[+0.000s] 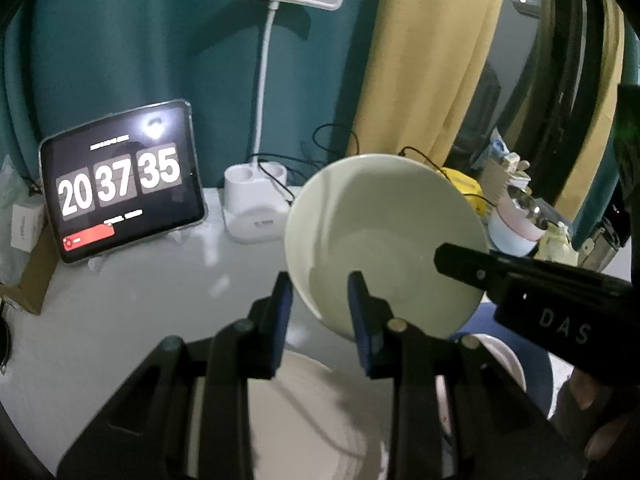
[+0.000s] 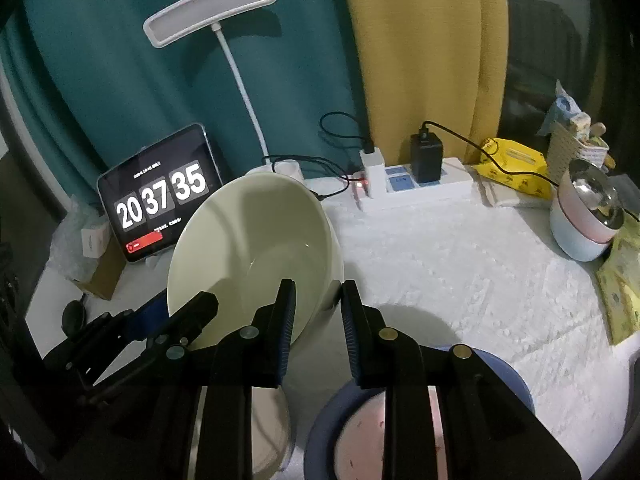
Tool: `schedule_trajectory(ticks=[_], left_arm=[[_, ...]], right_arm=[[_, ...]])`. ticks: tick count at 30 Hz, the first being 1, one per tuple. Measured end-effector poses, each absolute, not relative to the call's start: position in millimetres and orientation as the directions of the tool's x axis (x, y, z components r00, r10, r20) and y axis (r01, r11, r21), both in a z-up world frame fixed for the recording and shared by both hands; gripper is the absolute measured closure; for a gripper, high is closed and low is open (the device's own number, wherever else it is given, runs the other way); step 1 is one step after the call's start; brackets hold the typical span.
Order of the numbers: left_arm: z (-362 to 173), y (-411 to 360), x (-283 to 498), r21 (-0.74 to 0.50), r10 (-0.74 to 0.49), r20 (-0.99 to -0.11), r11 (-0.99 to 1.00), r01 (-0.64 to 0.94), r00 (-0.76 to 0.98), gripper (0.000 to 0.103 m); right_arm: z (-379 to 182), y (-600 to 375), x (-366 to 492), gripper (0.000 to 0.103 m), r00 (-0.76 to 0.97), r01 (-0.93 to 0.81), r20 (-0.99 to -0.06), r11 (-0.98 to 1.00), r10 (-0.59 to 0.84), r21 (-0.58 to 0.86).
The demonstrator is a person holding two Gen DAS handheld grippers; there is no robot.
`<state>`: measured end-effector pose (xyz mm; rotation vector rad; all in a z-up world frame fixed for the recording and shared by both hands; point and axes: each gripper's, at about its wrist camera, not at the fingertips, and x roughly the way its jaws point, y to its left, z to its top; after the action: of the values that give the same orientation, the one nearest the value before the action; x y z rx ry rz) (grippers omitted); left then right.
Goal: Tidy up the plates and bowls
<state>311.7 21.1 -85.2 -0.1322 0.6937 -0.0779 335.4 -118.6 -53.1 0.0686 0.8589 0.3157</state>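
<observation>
A pale cream bowl (image 1: 384,236) (image 2: 256,248) hangs tilted above the table, held from both sides. My left gripper (image 1: 320,304) is shut on its near-left rim, one blue pad outside the wall and one inside. My right gripper (image 2: 319,308) is shut on the opposite rim. In the right wrist view the left gripper (image 2: 180,308) reaches in from the left. Below the bowl lie a cream plate (image 1: 300,420) (image 2: 264,420) and a blue plate (image 2: 516,384) carrying a pinkish dish (image 2: 368,432).
A tablet showing a clock (image 2: 160,196), a white desk lamp (image 1: 256,204) and a power strip (image 2: 416,188) line the back. A stack of small bowls (image 2: 588,220) and a yellow pack (image 2: 516,168) stand at the right, a cardboard box (image 2: 100,276) at the left.
</observation>
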Motion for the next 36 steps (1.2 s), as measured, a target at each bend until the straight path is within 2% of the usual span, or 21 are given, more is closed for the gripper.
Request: schedule_trajectory(ticks=[19, 36], left_arm=[[-73, -26, 292, -0.119, -0.142, -0.627, 0.989, 0.086, 0.766, 0.074], [-85, -71, 274, -0.081, -0.157, -0.657, 0.987, 0.138, 0.738, 0.074]], right_arm=[[-44, -167, 308, 0.078, 0.639, -0.201, -0.711, 0.956, 0.294, 0.214], [-59, -212, 282, 0.078, 0.631, -0.143, -0.722, 0.958, 0.283, 0.250]])
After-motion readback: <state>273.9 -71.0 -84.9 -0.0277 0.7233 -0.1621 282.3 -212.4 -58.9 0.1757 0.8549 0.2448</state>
